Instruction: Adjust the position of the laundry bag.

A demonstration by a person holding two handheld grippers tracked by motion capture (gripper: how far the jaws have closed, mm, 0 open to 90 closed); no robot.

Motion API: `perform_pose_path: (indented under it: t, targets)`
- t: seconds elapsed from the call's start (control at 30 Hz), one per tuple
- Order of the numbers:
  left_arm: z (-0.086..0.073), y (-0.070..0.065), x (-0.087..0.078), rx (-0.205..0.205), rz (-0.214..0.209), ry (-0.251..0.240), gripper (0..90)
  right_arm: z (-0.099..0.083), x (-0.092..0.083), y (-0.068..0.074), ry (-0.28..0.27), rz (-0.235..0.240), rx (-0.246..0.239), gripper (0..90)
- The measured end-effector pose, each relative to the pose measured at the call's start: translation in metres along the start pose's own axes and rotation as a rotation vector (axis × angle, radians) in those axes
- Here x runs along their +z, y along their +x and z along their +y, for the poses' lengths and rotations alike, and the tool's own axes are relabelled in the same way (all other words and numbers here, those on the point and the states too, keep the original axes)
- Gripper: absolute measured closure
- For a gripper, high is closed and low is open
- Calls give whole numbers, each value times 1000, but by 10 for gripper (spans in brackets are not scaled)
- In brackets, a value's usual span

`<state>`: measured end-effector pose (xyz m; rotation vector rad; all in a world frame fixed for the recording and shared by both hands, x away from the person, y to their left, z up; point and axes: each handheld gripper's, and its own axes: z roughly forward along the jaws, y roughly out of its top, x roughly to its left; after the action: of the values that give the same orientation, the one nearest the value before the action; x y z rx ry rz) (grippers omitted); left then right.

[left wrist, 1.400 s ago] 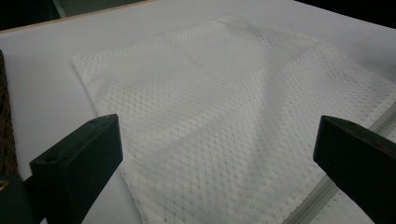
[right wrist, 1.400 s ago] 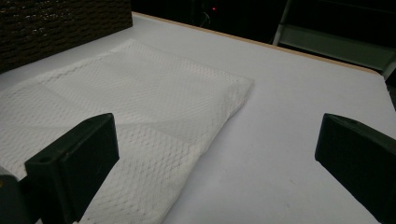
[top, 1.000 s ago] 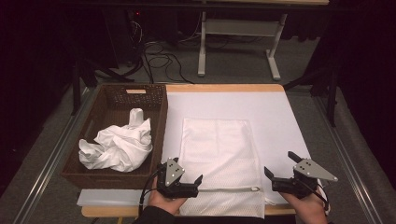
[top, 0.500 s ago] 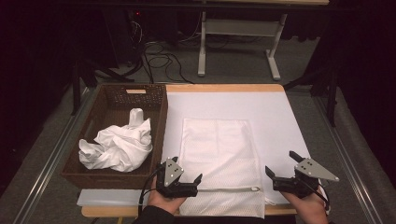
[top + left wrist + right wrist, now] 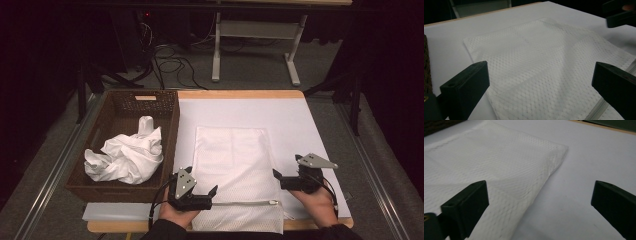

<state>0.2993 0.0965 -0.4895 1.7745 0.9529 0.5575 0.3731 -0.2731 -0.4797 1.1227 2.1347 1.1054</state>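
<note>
A white mesh bag (image 5: 232,165) lies flat on the white table top (image 5: 290,120), its zipper (image 5: 245,203) running along the near edge. My left gripper (image 5: 212,197) hovers open at the bag's near left corner, jaws pointing right. In the left gripper view the mesh bag (image 5: 536,65) spreads between the wide jaws of the left gripper (image 5: 541,75), with the zipper (image 5: 599,107) at the lower right. My right gripper (image 5: 276,180) is open by the bag's right edge. The right gripper (image 5: 541,192) frames the mesh bag (image 5: 486,162) and bare table.
A brown wicker basket (image 5: 120,107) stands along the table's left side and holds a crumpled white cloth (image 5: 127,157). The table's wooden far edge (image 5: 240,94) borders a floor with cables and a desk frame (image 5: 255,30). The other gripper (image 5: 620,13) shows at top right.
</note>
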Motion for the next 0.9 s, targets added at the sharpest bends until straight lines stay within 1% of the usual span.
perform_pose_path:
  t: [0.03,0.07,0.1,0.13,0.23,0.27,0.3,0.37,0.4,0.43,0.47,0.5,0.53,0.6,0.67,0.73,0.77,0.8,0.83,0.87,0.9]
  targets:
    - [0,0,0,0,4,-1,18,2,7,-1,14,-15,5,80]
    - [0,1,0,-1,6,-6,18,3,15,-4,14,-29,-4,122]
    - [0,1,0,-7,1,-9,18,5,23,-6,16,-44,4,158]
    - [0,2,0,-10,-1,-8,18,6,31,-9,26,-48,14,185]
    - [-1,2,0,-14,-2,-9,18,11,55,-16,80,-36,48,306]
    - [-1,2,1,-10,-6,-10,18,12,62,-17,95,-35,51,360]
    - [-1,1,1,-4,-8,-10,19,13,68,-18,113,-41,52,394]
    - [0,0,0,4,-8,-13,25,16,79,-19,154,-26,67,479]
    - [0,0,0,6,-10,-14,29,17,83,-19,168,-18,69,545]
    - [0,0,0,4,-11,-12,31,17,86,-17,187,-22,65,605]
    - [-1,0,0,4,-13,-9,32,17,87,-16,180,-35,48,739]
    - [-1,0,0,5,-17,-7,32,18,87,-15,182,-33,42,856]
    - [-1,0,1,3,-20,-2,32,19,87,-14,180,-36,20,900]
    - [-1,0,2,1,-24,8,36,19,87,-14,172,-50,-17,900]
    - [-2,0,2,-3,-35,25,44,21,84,-21,160,-75,-14,900]
    - [-2,0,3,-15,-53,49,65,23,82,-34,149,-117,-7,900]
    - [-3,0,4,-19,-58,55,72,25,80,-42,141,-143,-2,900]
    - [-3,-1,4,-18,-64,63,82,27,77,-53,129,-161,18,898]
    - [-4,-2,4,-19,-65,66,88,28,75,-63,131,-163,47,857]
    - [-4,-2,5,-15,-67,69,91,28,74,-71,132,-157,70,773]
    - [-4,-2,5,-10,-67,69,94,28,72,-77,137,-146,90,706]
